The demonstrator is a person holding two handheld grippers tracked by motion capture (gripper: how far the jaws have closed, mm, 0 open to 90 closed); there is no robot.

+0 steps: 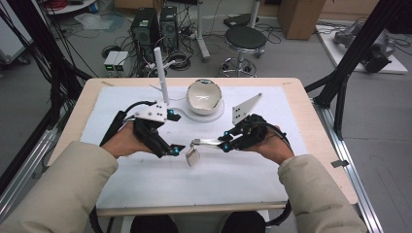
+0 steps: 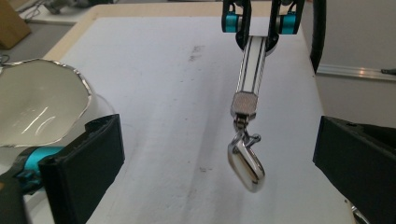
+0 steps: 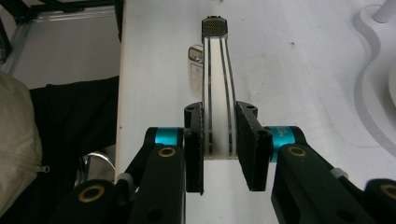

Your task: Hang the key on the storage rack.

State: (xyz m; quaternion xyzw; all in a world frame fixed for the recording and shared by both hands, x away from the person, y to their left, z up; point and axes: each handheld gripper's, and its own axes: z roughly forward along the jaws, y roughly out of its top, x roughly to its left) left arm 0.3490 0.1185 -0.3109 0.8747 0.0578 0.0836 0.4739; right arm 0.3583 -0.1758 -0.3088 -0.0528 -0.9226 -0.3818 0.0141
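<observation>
Looking along the left gripper [image 2: 219,172], its two black jaws stand wide apart at the bottom corners, nothing between them but open air. Straight ahead hangs a shiny metal tool [image 2: 247,121]: a flat striped handle pointing down, a hinged chrome head [image 2: 246,164] dangling off its end above the white mat [image 2: 159,84]. The right gripper [image 2: 259,25] comes in at the top edge, jaws pinched on that handle, teal fittings either side. Off to the left sits a white bowl [image 2: 37,107] with a silvery rim.
</observation>
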